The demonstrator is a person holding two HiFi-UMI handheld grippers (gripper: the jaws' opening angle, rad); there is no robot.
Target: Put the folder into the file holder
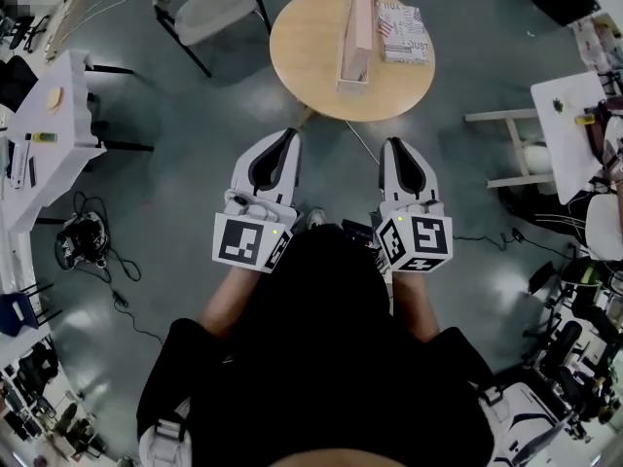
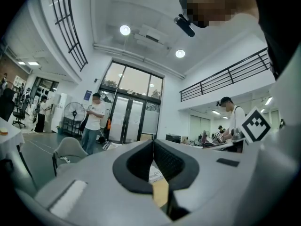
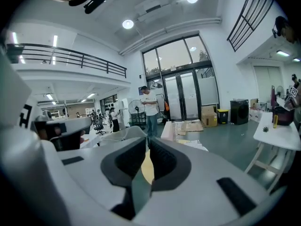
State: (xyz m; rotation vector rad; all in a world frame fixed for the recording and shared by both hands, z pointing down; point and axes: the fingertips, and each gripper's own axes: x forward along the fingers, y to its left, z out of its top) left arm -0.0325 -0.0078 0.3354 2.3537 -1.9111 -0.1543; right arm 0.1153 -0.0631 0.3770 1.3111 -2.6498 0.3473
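Folder (image 1: 402, 33) lies flat beside the file holder (image 1: 358, 29) on the tabletop (image 1: 302, 37), apparently unfiled, since left gripper (image 1: 282, 136) and right gripper (image 1: 397, 145) sit well short of the holder, jaws closed and empty.

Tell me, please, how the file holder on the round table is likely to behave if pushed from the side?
The file holder looks narrow and upright, so a sideways push may well tip it. Its straight walls suggest a stiff box that keeps its shape. The smooth table could let it slide lengthwise.
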